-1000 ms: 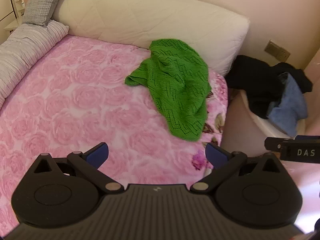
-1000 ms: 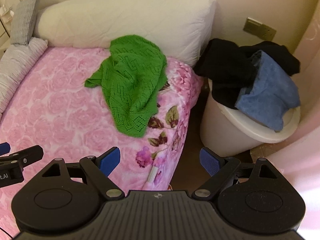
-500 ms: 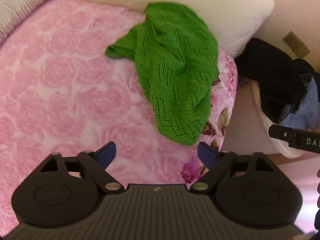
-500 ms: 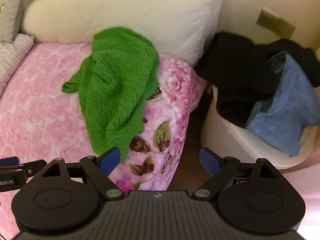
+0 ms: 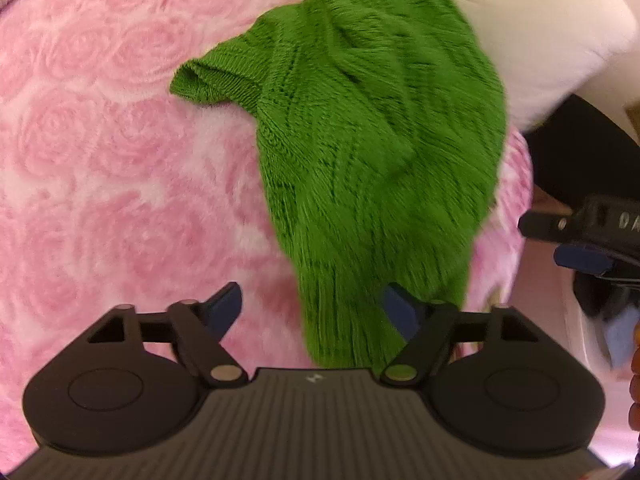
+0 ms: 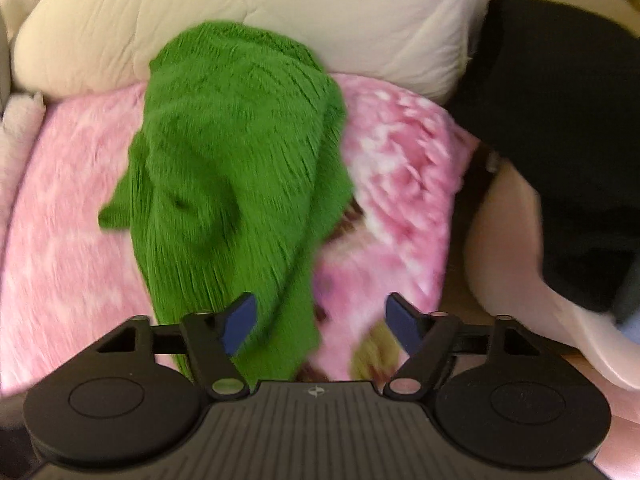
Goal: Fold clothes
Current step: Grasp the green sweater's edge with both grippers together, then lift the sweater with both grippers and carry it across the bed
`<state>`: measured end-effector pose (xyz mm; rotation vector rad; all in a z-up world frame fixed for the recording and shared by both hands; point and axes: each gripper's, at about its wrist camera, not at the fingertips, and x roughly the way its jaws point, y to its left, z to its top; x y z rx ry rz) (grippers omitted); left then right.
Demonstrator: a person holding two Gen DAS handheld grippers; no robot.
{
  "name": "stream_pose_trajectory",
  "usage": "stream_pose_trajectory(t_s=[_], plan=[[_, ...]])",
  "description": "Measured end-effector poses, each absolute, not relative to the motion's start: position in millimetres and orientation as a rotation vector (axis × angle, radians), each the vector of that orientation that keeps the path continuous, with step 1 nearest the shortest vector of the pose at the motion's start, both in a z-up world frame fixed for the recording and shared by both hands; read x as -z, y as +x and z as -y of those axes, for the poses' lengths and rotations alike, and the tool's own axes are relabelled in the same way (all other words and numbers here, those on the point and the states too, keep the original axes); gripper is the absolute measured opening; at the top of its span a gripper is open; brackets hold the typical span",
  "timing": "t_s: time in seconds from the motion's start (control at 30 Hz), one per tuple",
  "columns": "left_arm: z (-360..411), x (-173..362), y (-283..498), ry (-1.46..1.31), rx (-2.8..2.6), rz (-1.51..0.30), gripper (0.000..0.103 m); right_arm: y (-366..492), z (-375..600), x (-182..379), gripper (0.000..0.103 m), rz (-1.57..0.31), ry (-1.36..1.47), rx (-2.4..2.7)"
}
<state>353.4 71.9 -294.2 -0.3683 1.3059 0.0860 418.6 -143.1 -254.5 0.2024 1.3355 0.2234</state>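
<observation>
Both handheld grippers point forward and down, jaws spread wide: the left gripper (image 5: 312,308) shows its two blue-padded fingertips (image 5: 226,306) well apart, holding nothing, while the right gripper (image 6: 320,316) mirrors the pose, its blue pads (image 6: 240,322) equally parted and empty; the right gripper's black finger also juts in at the right edge of the left wrist view, blurred
</observation>
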Motion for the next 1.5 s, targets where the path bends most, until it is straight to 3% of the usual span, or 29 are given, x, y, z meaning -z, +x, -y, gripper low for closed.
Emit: stream_pose_trajectory(t_s=[0.17, 0.23, 0.27, 0.3, 0.33, 0.37, 0.4, 0.47, 0.63, 0.97, 1.23, 1.5], plan=[[-81, 321, 376, -0.498, -0.100, -1.309, 0.076, 463, 128, 283, 0.078, -1.339, 0.233, -0.227], [-85, 331, 384, -0.554, -0.103, -1.308, 0.065, 476, 123, 294, 0.077, -1.346, 0.246, -0.234], [-88, 335, 387, -0.582, -0.105, -1.307, 0.051, 481, 121, 299, 0.076, -1.348, 0.254, -0.240], [-90, 340, 391, -0.610, -0.106, -1.306, 0.041, 486, 117, 304, 0.072, -1.360, 0.249, -0.249], [-91, 343, 393, -0.630, -0.101, -1.302, 0.037, 490, 113, 310, 0.057, -1.374, 0.242, -0.259], [-93, 341, 393, -0.640, -0.085, -1.294, 0.025, 492, 109, 313, 0.050, -1.381, 0.237, -0.279], [-94, 340, 393, -0.650, -0.069, -1.286, 0.017, 494, 105, 313, 0.025, -1.376, 0.217, -0.297], [-98, 334, 388, -0.673, -0.044, -1.259, 0.013, 494, 97, 306, 0.018, -1.364, 0.197, -0.340], [-119, 290, 354, -0.752, -0.046, -1.100, 0.011, 487, 83, 266, 0.016, -1.305, 0.206, -0.422], [-186, 151, 230, -0.832, -0.261, -0.652, 0.010, 425, 27, 115, 0.016, -1.008, 0.199, -0.820], [-216, 43, 26, -0.791, -0.503, -0.394, 0.010, 310, -48, 14, 0.016, -0.903, 0.195, -1.175], [-226, -32, -212, -0.705, -0.793, -0.247, 0.010, 127, -114, -25, 0.016, -0.926, 0.146, -1.465]])
